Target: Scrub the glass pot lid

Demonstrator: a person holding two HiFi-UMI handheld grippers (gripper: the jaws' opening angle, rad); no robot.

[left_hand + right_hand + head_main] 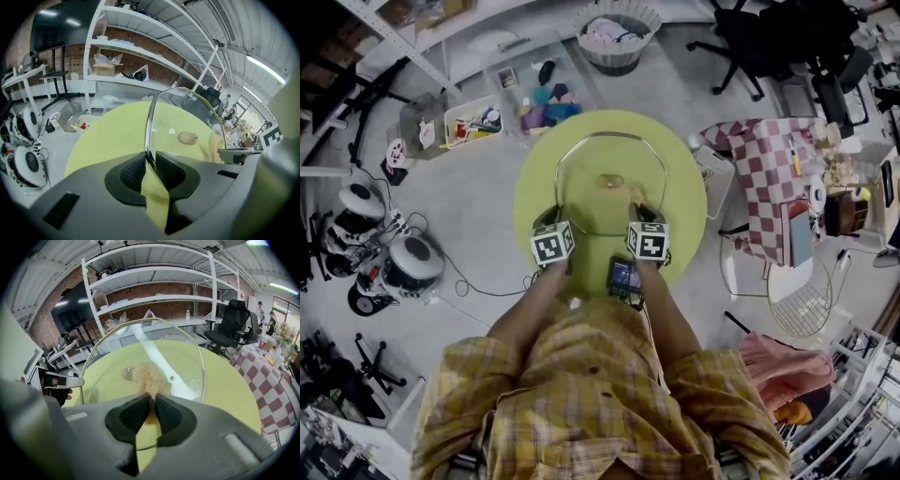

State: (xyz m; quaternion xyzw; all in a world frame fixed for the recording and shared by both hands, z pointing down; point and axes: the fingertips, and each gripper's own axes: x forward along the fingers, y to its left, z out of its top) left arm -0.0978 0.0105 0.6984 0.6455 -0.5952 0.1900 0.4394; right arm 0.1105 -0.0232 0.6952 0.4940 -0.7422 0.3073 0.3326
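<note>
The glass pot lid [591,202], with a metal rim and a tan knob [609,181], is held tilted over the round yellow-green table [684,187]. My left gripper [555,216] is shut on the near-left rim; in the left gripper view the rim [149,124] runs straight into the closed jaws of that gripper [150,164]. My right gripper [643,212] is shut on a tan fibrous scrubber [636,195]. In the right gripper view the scrubber [149,376] presses against the glass lid [183,357] ahead of the right gripper [151,409].
A laundry basket [617,36] and plastic bins [473,122] stand on the floor beyond the table. A checked-cloth table [764,173] and a white wire chair [802,295] are to the right. Round white machines [412,264] and cables lie at the left.
</note>
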